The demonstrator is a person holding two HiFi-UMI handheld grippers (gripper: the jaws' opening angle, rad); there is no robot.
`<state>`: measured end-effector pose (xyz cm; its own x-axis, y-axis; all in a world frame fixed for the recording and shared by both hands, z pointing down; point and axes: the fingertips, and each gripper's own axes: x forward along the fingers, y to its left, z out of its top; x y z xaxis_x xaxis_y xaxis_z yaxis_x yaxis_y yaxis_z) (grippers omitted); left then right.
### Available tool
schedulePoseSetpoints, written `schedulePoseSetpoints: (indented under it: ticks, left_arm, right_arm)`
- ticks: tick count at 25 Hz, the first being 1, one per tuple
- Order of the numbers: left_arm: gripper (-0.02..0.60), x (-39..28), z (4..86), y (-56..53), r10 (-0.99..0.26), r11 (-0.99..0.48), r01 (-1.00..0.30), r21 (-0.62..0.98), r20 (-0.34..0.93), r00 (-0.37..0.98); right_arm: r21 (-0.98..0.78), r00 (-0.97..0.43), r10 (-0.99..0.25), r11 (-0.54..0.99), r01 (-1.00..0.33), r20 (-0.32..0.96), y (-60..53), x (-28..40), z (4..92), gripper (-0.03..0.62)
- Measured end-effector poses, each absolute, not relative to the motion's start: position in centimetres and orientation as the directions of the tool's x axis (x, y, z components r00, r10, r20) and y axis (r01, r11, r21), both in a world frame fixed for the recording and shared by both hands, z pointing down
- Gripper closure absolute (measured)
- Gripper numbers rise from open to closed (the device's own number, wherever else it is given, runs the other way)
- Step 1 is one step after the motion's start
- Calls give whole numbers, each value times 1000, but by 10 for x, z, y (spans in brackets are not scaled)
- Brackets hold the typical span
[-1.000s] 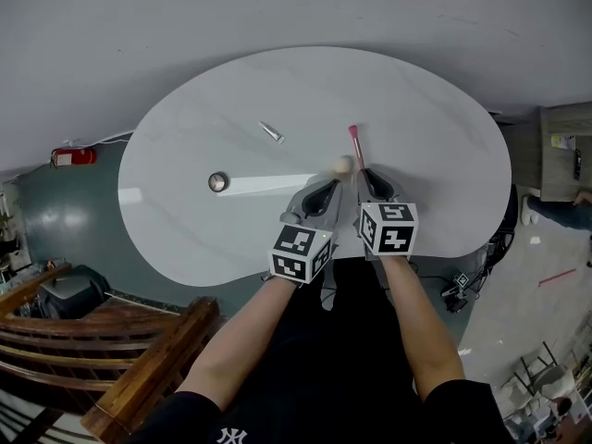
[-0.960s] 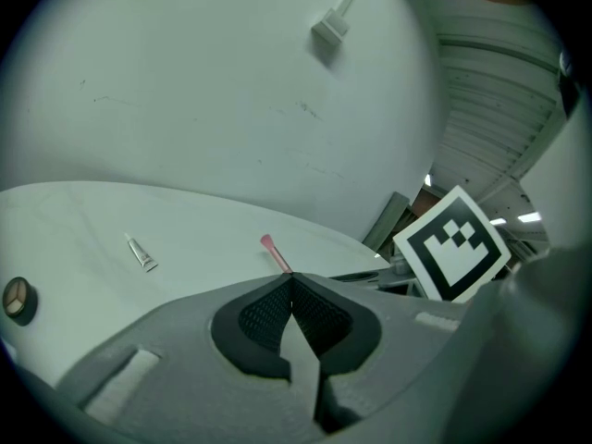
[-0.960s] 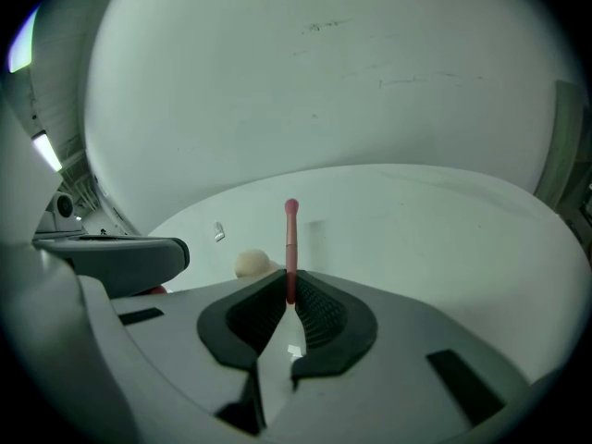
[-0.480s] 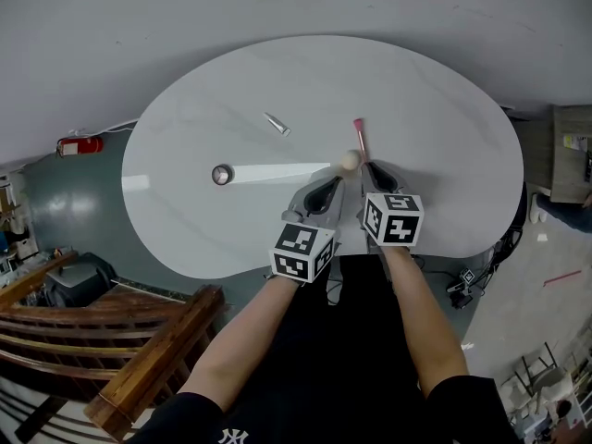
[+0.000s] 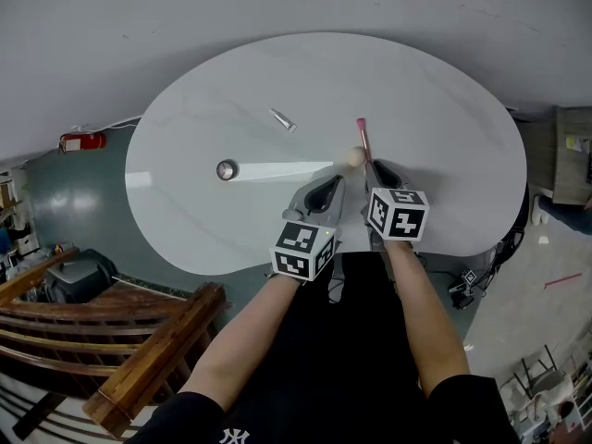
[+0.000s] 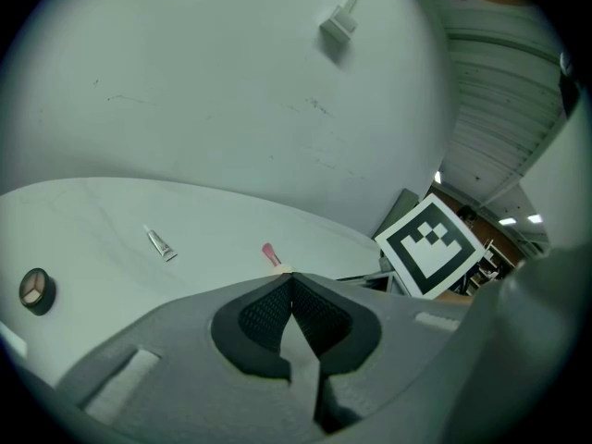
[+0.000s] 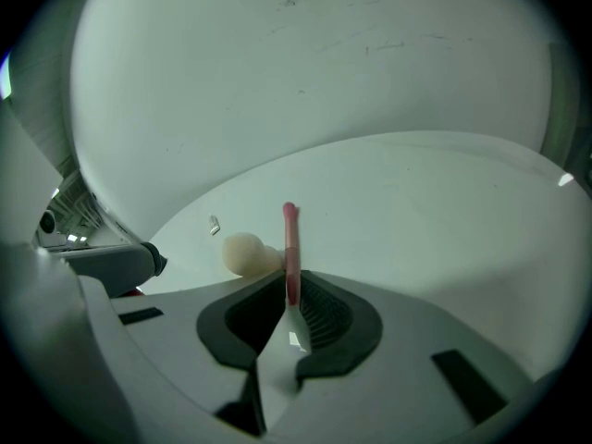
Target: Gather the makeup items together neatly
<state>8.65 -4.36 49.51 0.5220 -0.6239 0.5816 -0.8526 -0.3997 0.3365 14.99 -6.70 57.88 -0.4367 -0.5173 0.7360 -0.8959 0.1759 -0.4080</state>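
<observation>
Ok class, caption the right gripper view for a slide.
Right tool grips a pink stick beside a cream sponge on the table.

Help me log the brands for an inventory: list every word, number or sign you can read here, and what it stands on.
Nothing here reads clearly enough to quote.
small tube: print too small.
pink stick: no print shows.
marker cubes: square patterns only, no letters.
shirt emblem: white, cut off by the frame's edge, unreadable.
fire extinguisher: label blurred.
</observation>
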Motion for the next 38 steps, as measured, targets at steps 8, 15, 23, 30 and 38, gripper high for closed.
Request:
schedulePoseSetpoints:
  ticks: [8,15,23,30,38]
  left_arm:
    - [572,76,486,-33,-631,-403,-852,335,572,524]
    - [572,55,470,-14,-666,-380,-856,351,538,517]
    - [572,15,437,3,-739,-332,-884,328,492,460]
    - [572,-41,424,23,-794,-256,-911,322,468,389]
    - [572,-96,424,33,-836,-157,-936,314,463,296]
  right_arm:
    - [-392,-416,-548,167,-905,726,-58,153,560,546]
    - [-355,-395,-609,193,-915,688,-37,145,524,548]
    - [-355,-480,-637,324,-877,603,-21,89,470,560]
    - [-355,-581,-600,462,-813,550,-3,13,442,565]
    - [-343,-678,-505,603,-720,534,9,-61,435,566]
